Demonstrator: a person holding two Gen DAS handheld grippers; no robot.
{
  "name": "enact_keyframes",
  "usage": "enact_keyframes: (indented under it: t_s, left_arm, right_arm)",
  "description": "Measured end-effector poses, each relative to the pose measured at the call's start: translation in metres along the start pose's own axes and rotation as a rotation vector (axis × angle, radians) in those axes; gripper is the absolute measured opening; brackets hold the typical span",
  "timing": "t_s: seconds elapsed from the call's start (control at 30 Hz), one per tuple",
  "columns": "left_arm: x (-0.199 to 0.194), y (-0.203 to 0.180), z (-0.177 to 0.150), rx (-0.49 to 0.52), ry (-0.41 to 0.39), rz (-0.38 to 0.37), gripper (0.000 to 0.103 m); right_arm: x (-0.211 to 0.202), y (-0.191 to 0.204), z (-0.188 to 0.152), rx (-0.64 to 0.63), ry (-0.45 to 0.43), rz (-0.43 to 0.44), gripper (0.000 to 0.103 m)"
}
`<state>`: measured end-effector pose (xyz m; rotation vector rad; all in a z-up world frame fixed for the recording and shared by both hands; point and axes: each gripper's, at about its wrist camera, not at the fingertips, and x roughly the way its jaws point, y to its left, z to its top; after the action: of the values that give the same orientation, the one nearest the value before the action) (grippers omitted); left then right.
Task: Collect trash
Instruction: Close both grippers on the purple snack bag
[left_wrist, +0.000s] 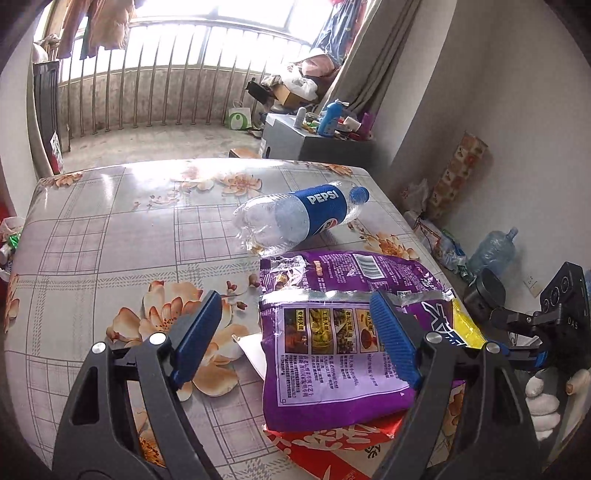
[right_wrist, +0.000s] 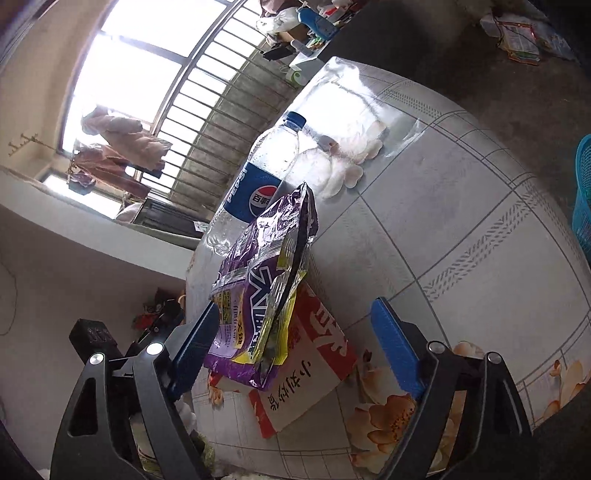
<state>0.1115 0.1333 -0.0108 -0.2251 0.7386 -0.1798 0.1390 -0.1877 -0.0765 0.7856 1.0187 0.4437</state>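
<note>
Floral surface (left_wrist: 110, 229) holds a purple snack bag (left_wrist: 332, 350); both hand-held grippers, left (left_wrist: 295, 332) and right (right_wrist: 295, 343), are released around it, so next comes closing on it.

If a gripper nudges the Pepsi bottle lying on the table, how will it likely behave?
The Pepsi bottle looks almost empty, so probably very light. It lies on its side on the glossy tablecloth, so it may roll or skid. Its thin clear wall could dent if squeezed.

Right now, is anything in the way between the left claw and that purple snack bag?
Nothing visible. The open left gripper already hovers over the purple bag, which lies on top of a red packet.
</note>
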Motion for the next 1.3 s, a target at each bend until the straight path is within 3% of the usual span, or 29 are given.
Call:
enact_keyframes:
  t_s: [0.2, 0.37, 0.43, 0.53, 0.63, 0.73, 0.8, 0.87, 1.07, 1.3]
  left_arm:
    - [0.039, 0.005, -0.007, -0.018, 0.116, -0.050, 0.047]
    - [0.043, 0.004, -0.014, -0.010, 0.115, -0.067, 0.043]
    - [0.045, 0.002, -0.015, -0.011, 0.114, -0.072, 0.043]
    - [0.045, 0.001, -0.017, -0.015, 0.112, -0.076, 0.043]
    - [0.043, 0.004, -0.019, -0.016, 0.109, -0.079, 0.043]
    - [0.043, 0.006, -0.018, -0.019, 0.107, -0.074, 0.042]
    - [0.041, 0.005, -0.016, -0.010, 0.106, -0.049, 0.042]
    - [0.035, 0.005, -0.013, 0.002, 0.098, -0.033, 0.035]
    - [-0.002, 0.006, 0.001, -0.010, 0.032, -0.051, 0.033]
    - [-0.046, -0.027, 0.003, 0.036, -0.014, -0.179, 0.028]
  right_arm:
    - [0.002, 0.008, 0.003, 0.015, 0.007, 0.041, 0.057]
    - [-0.007, 0.034, 0.002, -0.066, 0.001, 0.186, 0.055]
    - [-0.006, 0.043, -0.001, -0.092, 0.003, 0.198, 0.055]
    - [0.001, 0.054, -0.002, -0.139, 0.002, 0.133, 0.055]
    - [0.010, 0.061, -0.004, -0.157, 0.004, 0.066, 0.047]
    - [0.021, 0.067, -0.005, -0.187, -0.007, -0.056, 0.031]
    - [0.023, 0.068, -0.003, -0.197, -0.023, -0.085, 0.012]
    - [0.021, 0.068, 0.000, -0.184, -0.023, -0.057, 0.008]
    - [-0.005, 0.057, 0.006, -0.110, -0.022, 0.125, 0.004]
    - [-0.066, 0.027, 0.005, -0.062, -0.078, 0.229, 0.004]
